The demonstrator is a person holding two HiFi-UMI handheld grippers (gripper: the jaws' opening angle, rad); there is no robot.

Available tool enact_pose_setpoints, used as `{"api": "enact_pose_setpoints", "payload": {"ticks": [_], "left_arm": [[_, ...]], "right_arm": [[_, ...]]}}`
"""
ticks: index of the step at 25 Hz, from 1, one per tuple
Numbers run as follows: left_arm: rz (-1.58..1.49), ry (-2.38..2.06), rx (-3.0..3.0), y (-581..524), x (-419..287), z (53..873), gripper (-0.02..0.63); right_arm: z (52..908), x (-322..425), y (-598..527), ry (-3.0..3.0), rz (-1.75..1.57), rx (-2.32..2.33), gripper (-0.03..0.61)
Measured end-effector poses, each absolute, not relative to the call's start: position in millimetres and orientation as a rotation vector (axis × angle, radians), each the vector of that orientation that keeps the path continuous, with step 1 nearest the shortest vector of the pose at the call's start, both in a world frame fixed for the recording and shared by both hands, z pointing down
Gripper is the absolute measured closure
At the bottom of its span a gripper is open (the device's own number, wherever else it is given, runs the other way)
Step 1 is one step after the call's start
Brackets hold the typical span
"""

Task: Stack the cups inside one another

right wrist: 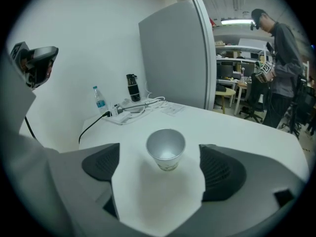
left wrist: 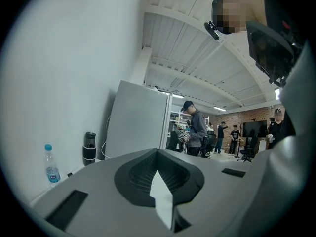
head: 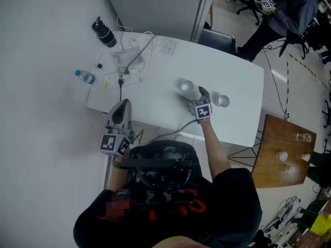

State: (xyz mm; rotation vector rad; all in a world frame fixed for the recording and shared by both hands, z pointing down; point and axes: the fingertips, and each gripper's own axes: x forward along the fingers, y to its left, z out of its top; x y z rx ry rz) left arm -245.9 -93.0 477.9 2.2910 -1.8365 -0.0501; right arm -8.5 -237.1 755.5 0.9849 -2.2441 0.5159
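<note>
head view: a white tabletop (head: 243, 81) carries two cups. the right gripper (head: 202, 93) reaches over it, with the near cup (head: 186, 86) just beyond its tip and the second cup (head: 223, 101) close beside it on the other side. the left gripper (head: 120, 111) sits at the tabletop's near edge, well apart from both cups.

left gripper view: its fingers (left wrist: 133, 177) are pressed together with nothing held. a water bottle (left wrist: 51, 164) and a dark flask (left wrist: 89, 147) stand by the wall.

right gripper view: its fingers (right wrist: 222, 174) are spread wide. the near cup stands upright and mouth up on the tabletop, in line with the gap and just ahead of the pads, touching neither.
</note>
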Motion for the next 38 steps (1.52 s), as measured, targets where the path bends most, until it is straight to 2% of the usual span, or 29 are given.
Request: {"api": "enact_pose_setpoints", "payload": {"ticks": [1, 4, 5, 7, 8, 27, 28, 29, 32, 35, 38], "left_arm": [[-0.049, -1.843, 2.286, -92, -248, 477, 0.611], [-0.044, -1.860, 2.269, -90, -254, 478, 0.611], [-0.048, -1.866, 2.262, -89, -256, 478, 0.612], [-0.054, -1.879, 2.247, -87, -261, 479, 0.611], [-0.052, -1.884, 2.239, -87, -264, 480, 0.611], [-0.070, -1.948, 2.166, -78, -290, 486, 0.611], [-0.073, -1.952, 2.163, -77, -291, 486, 0.611], [-0.073, -1.955, 2.159, -76, -292, 486, 0.611], [-0.077, -1.967, 2.142, -73, -294, 485, 0.611], [-0.077, -1.976, 2.131, -71, -296, 486, 0.611], [-0.079, -1.982, 2.134, -73, -297, 485, 0.611]], "right_arm": [[757, -11, -239, -2.237, 0.517, 0.981, 0.043], [767, -19, -246, -2.212, 0.519, 0.971, 0.037], [770, -21, -249, -2.202, 0.517, 0.969, -0.009], [772, -30, -256, -2.198, 0.497, 0.962, -0.009], [769, -36, -259, -2.203, 0.485, 0.952, -0.037], [793, -64, -284, -2.065, 0.461, 0.856, -0.026], [796, -63, -285, -2.051, 0.457, 0.851, -0.018], [797, -63, -286, -2.041, 0.452, 0.847, 0.029], [798, -63, -287, -2.027, 0.448, 0.836, 0.036], [796, -59, -290, -2.021, 0.426, 0.864, 0.151], [792, -58, -292, -2.033, 0.413, 0.881, 0.166]]}}
